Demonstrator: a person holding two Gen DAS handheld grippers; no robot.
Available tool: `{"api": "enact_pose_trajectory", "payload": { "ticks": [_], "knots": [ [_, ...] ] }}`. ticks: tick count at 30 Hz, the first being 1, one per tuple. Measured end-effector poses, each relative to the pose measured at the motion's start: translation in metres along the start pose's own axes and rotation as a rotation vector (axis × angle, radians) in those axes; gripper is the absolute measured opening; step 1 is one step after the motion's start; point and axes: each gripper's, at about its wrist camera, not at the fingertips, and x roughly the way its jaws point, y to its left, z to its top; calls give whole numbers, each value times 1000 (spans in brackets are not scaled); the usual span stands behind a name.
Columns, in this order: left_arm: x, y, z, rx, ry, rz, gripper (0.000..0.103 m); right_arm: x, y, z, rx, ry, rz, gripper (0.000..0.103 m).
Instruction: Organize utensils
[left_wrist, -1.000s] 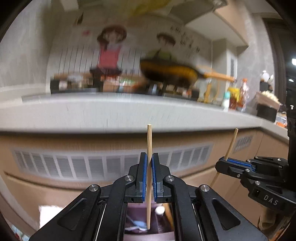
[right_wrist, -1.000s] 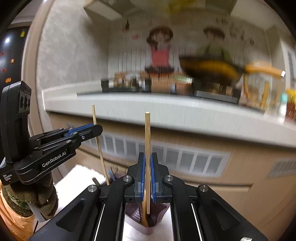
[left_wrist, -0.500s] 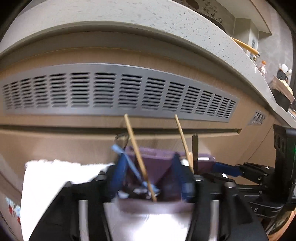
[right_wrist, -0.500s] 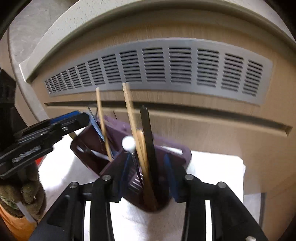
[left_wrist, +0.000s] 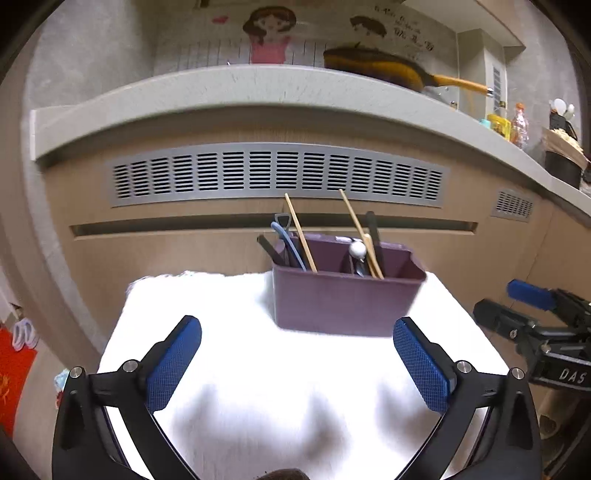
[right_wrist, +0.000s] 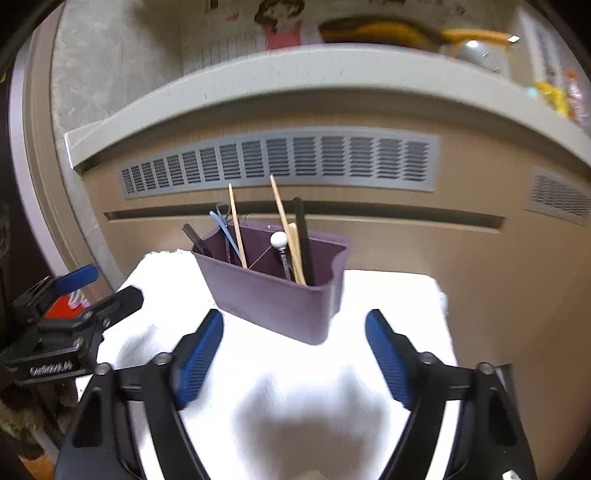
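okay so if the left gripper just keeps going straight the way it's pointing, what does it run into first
Most likely the purple utensil holder, which stands dead ahead on the white towel. The left gripper has nothing between its opening jaws. It tilts downward, though, so its fingertips might brush the towel first; depth is hard to judge here.

Right claw (right_wrist: 294, 356) opening, empty, near purple caddy (right_wrist: 273, 295) of chopsticks (right_wrist: 286, 225) on white towel (right_wrist: 388, 295).

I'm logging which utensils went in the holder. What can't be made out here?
- Utensil ends: both views, hidden inside the purple holder.
- Dark utensil at the holder's left end: type unclear, mostly behind the wall.
- Items on the counter: right wrist view, blurred.
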Motion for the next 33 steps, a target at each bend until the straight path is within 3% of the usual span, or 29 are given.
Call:
{"api": "enact_pose_trajectory", "payload": {
  "ticks": [3, 10, 13, 33],
  "knots": [
    [-35, -6, -22, 17, -14, 31, 103, -36, 0, -21, 30, -36, -32, 94],
    [-89, -24, -63, 20, -68, 117, 103, -87, 8, -66, 35, -111, -169, 101],
    [-95, -27, -69, 8, -51, 84, 103, -95, 9, -77, 26, -110, -180, 102],
    [-109, -39, -66, 48, -49, 86, 103, -101, 8, -83, 8, -101, -182, 102]
  ]
}}
